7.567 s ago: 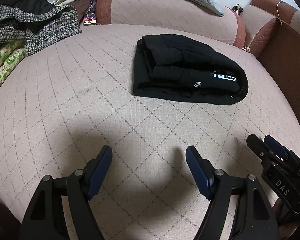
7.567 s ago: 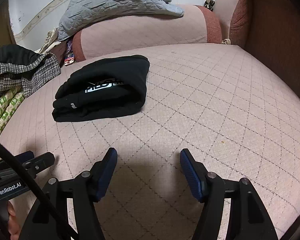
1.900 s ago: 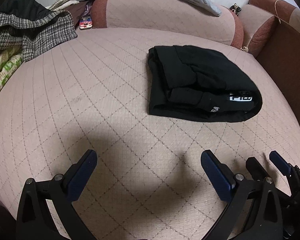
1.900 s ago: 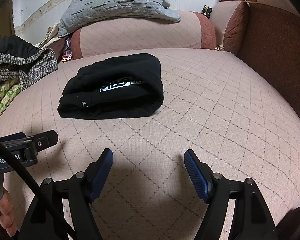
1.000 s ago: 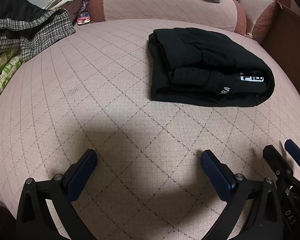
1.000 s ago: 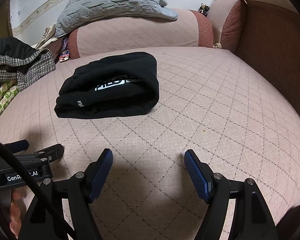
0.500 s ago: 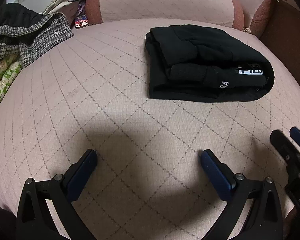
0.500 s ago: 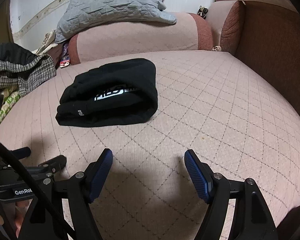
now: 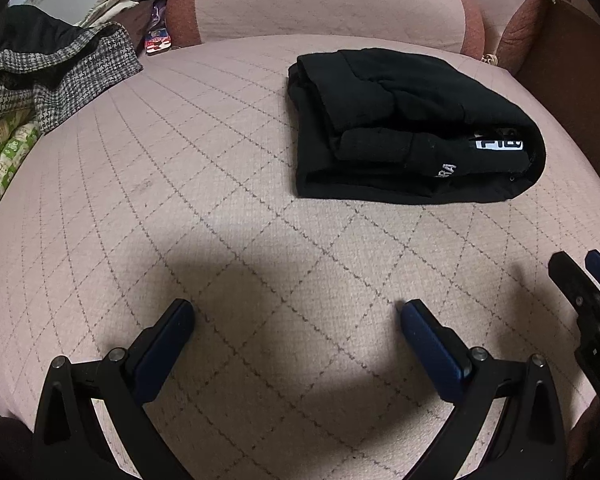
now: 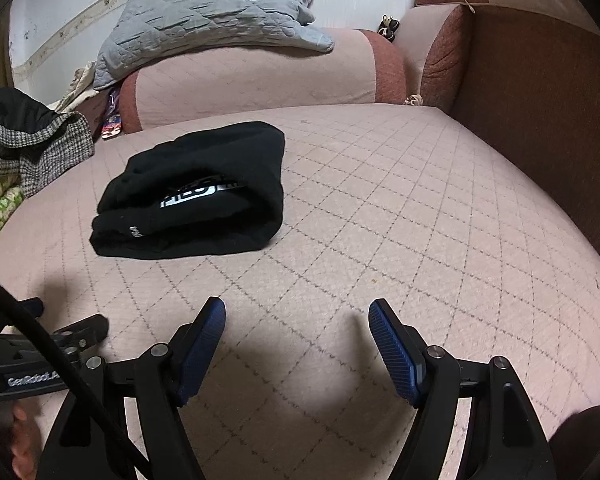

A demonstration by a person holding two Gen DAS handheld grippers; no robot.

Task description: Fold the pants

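Observation:
The black pants (image 9: pixel 404 132) lie folded into a compact bundle on the pink quilted sofa seat (image 9: pixel 180 200), white lettering showing on the near fold. They also show in the right wrist view (image 10: pixel 196 196), left of centre. My left gripper (image 9: pixel 296 316) is open and empty, well short of the pants. My right gripper (image 10: pixel 296 312) is open and empty, near the seat's front, right of the bundle. The right gripper's tip shows at the left wrist view's right edge (image 9: pixel 580 292).
A houndstooth coat (image 9: pixel 56 68) and green-patterned cloth (image 9: pixel 4 160) are piled at the left. A grey quilted blanket (image 10: pixel 204 12) lies on the backrest. The brown armrest (image 10: pixel 540 120) bounds the right side. A small red packet (image 9: pixel 158 40) sits by the backrest.
Both grippers have drifted slightly while staying open and empty. The folded pants have not moved.

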